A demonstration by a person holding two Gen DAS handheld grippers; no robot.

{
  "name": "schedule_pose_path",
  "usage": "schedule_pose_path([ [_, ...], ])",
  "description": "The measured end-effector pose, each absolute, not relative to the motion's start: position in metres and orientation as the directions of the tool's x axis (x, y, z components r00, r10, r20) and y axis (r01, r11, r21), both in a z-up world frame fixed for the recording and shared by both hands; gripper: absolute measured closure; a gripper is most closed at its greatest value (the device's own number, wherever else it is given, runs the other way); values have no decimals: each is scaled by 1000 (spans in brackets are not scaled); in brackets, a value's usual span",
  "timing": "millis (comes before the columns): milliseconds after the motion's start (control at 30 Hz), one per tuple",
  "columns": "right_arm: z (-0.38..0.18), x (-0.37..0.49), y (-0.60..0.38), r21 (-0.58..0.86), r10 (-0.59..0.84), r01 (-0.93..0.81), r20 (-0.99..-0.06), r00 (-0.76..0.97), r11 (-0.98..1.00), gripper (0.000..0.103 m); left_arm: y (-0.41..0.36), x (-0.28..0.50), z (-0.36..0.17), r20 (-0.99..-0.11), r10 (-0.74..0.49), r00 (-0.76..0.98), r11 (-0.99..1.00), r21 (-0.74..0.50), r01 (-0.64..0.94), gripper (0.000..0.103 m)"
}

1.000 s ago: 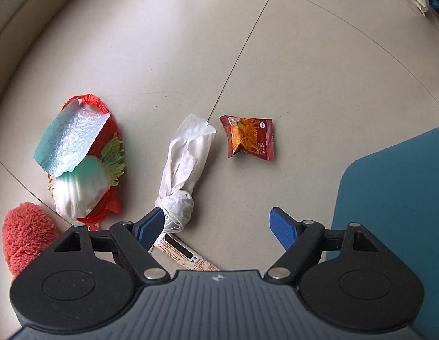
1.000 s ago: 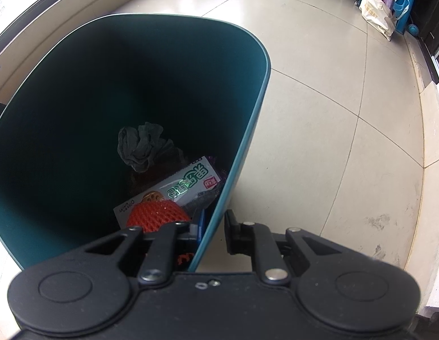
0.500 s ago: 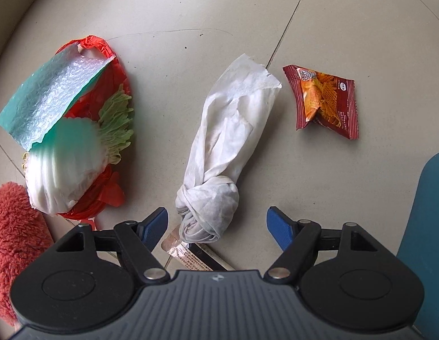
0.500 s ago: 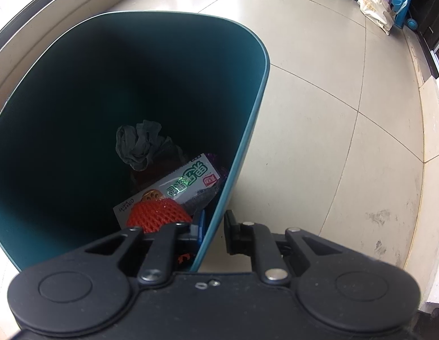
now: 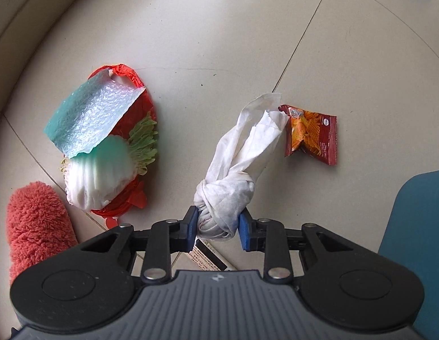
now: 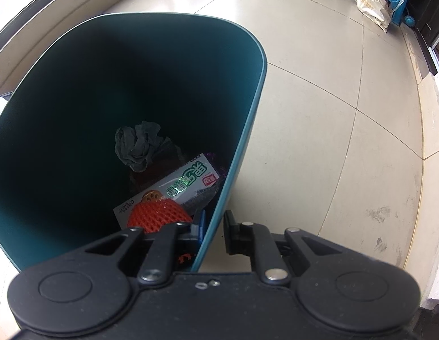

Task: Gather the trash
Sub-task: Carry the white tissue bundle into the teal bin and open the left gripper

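My left gripper [image 5: 217,223] is shut on the knotted end of a white tissue wad [image 5: 242,155], which stretches away from me over the tiled floor. An orange snack packet [image 5: 311,134] lies just right of its far end. A flat wrapper [image 5: 209,257] lies under the gripper. My right gripper [image 6: 213,232] is shut on the rim of the teal trash bin [image 6: 247,130], one finger inside and one outside. In the bin lie a grey crumpled cloth [image 6: 138,146], a white printed packet [image 6: 185,184] and a red foam net [image 6: 158,216].
On the left lie a red plastic bag with cabbage leaves [image 5: 117,167] and a sheet of teal bubble wrap [image 5: 89,116]. A red fluffy duster [image 5: 35,221] is at the far left. The bin's side [image 5: 417,240] shows at the right. A white bag [image 6: 372,4] and blue stool stand far off.
My left gripper moved forward over the tissue wad and closed on its knot. The right gripper stayed on the bin rim.
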State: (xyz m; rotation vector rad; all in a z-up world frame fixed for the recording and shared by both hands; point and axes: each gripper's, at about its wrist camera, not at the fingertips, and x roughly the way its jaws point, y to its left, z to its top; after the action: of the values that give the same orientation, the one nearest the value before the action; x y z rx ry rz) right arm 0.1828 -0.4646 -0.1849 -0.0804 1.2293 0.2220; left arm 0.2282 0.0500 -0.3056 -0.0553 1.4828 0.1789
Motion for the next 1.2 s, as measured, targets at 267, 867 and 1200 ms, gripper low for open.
schedule_pose_path([
  [267,-163,171,-468,60,136,-214,-924,359,975,90,29,227,-219,-987,43,155,990,21,-138,76],
  [867,-138,159,-468,54,143,-222,-903,406,973,91,-106,158,-34,-910,-262,323,959,-207,194,76],
  [1200,-134,156,-474,70,162,-227,-894,417,971,91,-199,155,-85,-957,-176,230,945,-98,312,76],
])
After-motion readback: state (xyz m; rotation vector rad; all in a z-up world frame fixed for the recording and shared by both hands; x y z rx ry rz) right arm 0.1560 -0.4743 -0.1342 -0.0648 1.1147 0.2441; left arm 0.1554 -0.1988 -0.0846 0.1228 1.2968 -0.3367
